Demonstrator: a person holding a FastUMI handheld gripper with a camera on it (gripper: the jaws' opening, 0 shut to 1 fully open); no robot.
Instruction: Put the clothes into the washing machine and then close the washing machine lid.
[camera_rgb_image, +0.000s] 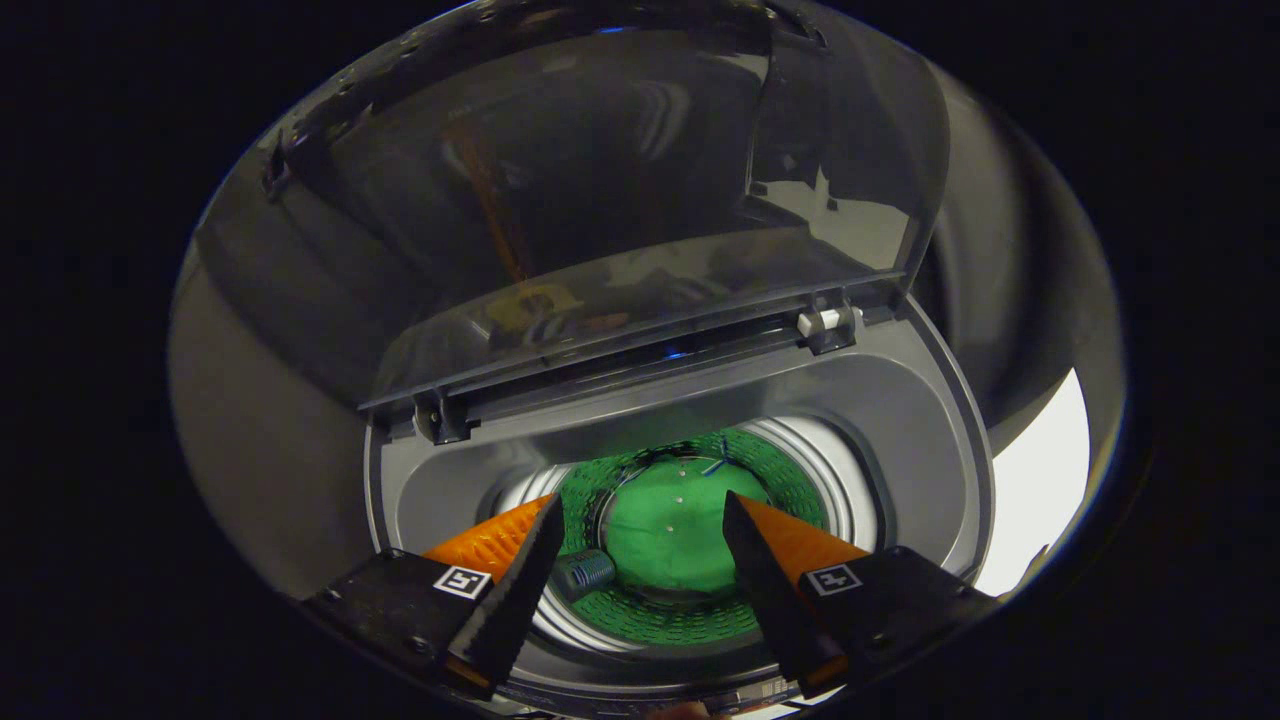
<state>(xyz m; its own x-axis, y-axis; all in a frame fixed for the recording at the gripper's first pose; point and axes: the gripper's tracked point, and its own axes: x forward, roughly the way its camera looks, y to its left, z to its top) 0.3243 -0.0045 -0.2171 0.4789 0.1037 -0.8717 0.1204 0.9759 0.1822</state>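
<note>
I look down into a grey top-loading washing machine (900, 410). Its smoky see-through lid (600, 200) stands raised on the hinges at the far side of the opening. The drum (665, 525) is green inside with a ring of small holes. A small blue-grey ribbed bundle (585, 572), perhaps rolled cloth, lies at the drum's edge close by my left finger. My gripper (640, 500) hovers above the opening. It is open, its fingers spread wide, and nothing is between them.
A white hinge clip (820, 322) sits at the lid's right hinge, a dark one (437, 415) at the left. A bright white surface (1040, 490) shows past the machine's right side. Dark grey walls curve around the machine.
</note>
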